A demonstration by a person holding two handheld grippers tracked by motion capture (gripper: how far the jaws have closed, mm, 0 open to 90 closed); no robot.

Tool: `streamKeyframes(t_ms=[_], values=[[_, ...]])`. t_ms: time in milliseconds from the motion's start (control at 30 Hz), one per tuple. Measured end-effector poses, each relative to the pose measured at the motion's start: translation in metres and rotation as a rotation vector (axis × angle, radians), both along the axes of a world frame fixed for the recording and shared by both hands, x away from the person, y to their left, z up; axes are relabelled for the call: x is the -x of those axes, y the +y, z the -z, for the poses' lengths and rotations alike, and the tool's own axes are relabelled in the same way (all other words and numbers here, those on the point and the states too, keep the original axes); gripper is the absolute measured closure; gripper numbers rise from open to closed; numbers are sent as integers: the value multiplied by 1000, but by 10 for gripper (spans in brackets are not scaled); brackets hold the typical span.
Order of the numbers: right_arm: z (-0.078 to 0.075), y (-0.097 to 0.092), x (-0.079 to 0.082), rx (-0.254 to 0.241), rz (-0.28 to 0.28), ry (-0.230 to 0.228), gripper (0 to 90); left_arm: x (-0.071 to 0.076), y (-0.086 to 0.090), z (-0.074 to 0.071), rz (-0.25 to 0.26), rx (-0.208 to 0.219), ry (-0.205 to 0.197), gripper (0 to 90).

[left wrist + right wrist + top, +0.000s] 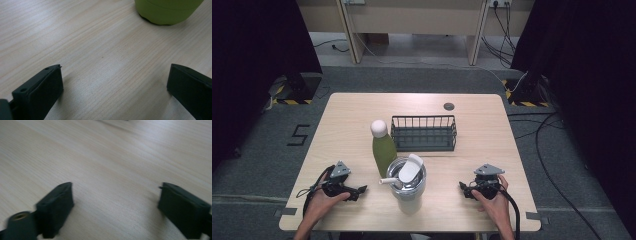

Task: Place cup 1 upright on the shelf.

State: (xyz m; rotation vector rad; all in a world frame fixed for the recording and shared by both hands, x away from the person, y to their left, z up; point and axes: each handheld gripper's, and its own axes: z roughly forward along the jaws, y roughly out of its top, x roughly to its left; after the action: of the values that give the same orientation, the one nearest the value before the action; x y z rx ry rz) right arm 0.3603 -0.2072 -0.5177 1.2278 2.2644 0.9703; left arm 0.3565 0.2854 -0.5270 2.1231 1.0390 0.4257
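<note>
A green bottle (383, 150) with a white round cap stands upright near the middle of the wooden table (352, 115). Just in front of it is a steel tumbler (408, 185) with a white lid and a straw. My left gripper (362, 190) lies low at the front left, jaws pointing right toward the tumbler. In the left gripper view its jaws (115, 67) stand wide apart over bare wood, with the green bottle's base (167, 12) ahead. My right gripper (464, 187) is at the front right, pointing left. Its jaws (116, 185) are wide apart with nothing between them.
A black wire basket (424, 132) sits behind the bottle and tumbler, with nothing visible inside it. A small round grommet (449, 106) is set in the table near its far edge. Cables run across the floor on the right.
</note>
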Motion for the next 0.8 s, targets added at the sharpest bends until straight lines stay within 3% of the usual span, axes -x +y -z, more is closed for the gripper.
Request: streamKeyframes(t_ms=[67, 133, 167, 267, 300, 333, 433, 600, 800], values=[[-1, 2, 2, 20, -1, -12, 137, 0, 0, 0, 0, -1, 0, 0], [-2, 4, 6, 41, 6, -38, 179, 0, 0, 0, 0, 0, 0, 0], [-3, 4, 8, 41, 5, -50, 159, 0, 0, 0, 0, 0, 0, 0], [-10, 4, 16, 7, -23, -112, 163, 0, 0, 0, 0, -1, 0, 0], [-10, 4, 16, 7, -23, -112, 163, 0, 0, 0, 0, -1, 0, 0], [-16, 5, 23, -24, -40, -146, 158, 0, 0, 0, 0, -1, -1, 0], [-26, 5, 35, -53, -60, -199, 160, 0, 0, 0, -1, -1, 0, 0], [-37, 9, 51, -102, -105, -245, 180, 0, 0, 0, 0, 0, 0, 0], [-39, 18, 66, -166, -172, -259, 171, 0, 0, 0, 0, -1, 0, 0]])
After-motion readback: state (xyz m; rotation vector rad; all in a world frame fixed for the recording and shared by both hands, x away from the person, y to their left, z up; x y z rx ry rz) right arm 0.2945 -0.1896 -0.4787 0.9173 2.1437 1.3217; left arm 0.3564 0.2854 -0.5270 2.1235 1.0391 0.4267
